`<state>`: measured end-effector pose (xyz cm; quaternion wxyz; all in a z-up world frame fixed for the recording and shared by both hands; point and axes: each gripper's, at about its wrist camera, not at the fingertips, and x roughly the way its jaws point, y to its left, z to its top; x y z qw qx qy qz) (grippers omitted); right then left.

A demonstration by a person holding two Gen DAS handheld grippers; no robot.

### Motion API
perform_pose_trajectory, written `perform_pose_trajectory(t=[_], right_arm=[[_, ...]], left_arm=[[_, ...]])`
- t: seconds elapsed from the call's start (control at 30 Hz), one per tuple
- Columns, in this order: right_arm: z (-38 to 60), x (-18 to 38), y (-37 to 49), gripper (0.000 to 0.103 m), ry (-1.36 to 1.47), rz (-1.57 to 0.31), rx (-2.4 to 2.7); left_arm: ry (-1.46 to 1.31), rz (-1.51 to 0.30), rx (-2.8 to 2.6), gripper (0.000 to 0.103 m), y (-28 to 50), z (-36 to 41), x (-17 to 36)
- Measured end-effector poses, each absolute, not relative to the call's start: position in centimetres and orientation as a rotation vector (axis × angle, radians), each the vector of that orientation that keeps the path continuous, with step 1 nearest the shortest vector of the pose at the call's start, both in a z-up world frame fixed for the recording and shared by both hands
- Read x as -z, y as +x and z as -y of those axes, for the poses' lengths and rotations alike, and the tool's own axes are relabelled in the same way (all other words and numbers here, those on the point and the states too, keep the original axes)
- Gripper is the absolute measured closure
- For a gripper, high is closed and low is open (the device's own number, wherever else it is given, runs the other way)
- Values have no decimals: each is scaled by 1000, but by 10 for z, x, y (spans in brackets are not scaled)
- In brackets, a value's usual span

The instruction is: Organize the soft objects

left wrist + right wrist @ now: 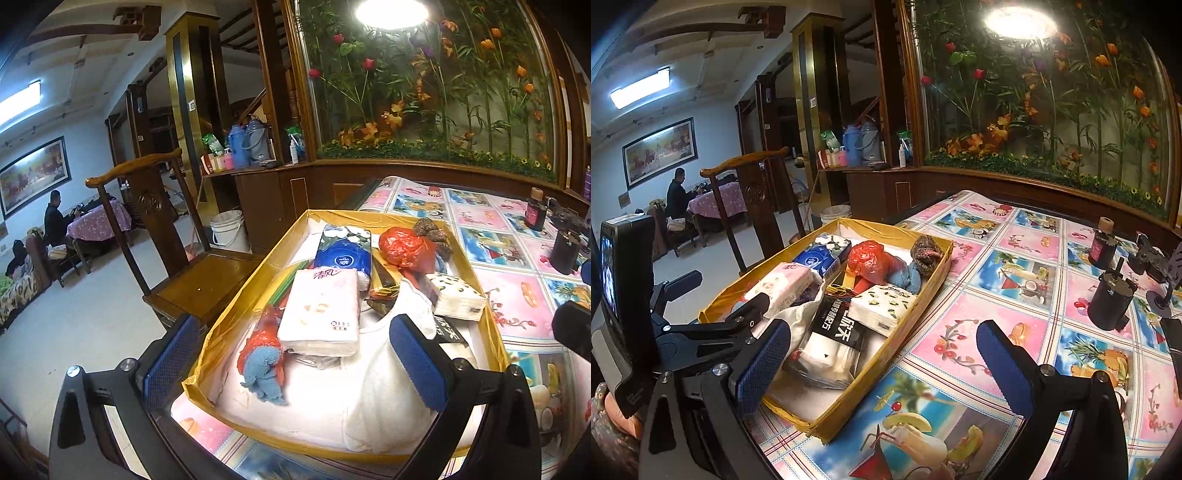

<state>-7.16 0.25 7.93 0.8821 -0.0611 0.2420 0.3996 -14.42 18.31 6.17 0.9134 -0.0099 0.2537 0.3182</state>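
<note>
Left wrist view: yellow box (pixel 491 325) on patterned tablecloth (pixel 517 236), packed with pink tissue pack (pixel 321 310), blue tissue pack (pixel 343 251), red bag (pixel 404 247), white cloth (pixel 369 398). Wooden chair (pixel 177 236) just beside box. Left gripper (pixel 295 365) jaws wide apart, empty. Right gripper (pixel 882 365) wide apart, empty, straddling box edge; dark jars (pixel 1110 299) nearby.

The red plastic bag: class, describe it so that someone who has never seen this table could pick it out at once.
Start at the shallow yellow box on the patterned tablecloth. Look toward its far end, just right of the blue tissue pack. There lies the red plastic bag, crumpled into a shiny ball; the tissue packs around it are flat and rectangular, and the brown knitted lump behind it is dull and woolly.
</note>
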Motion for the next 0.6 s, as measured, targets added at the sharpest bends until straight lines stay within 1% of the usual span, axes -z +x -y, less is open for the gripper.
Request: perform_pose_trajectory(t=[0.6], right_arm=[[-1,-78,-72,1,-127,-500,-828]], left_arm=[[8,-550,-655,0,-143,-178,-58]])
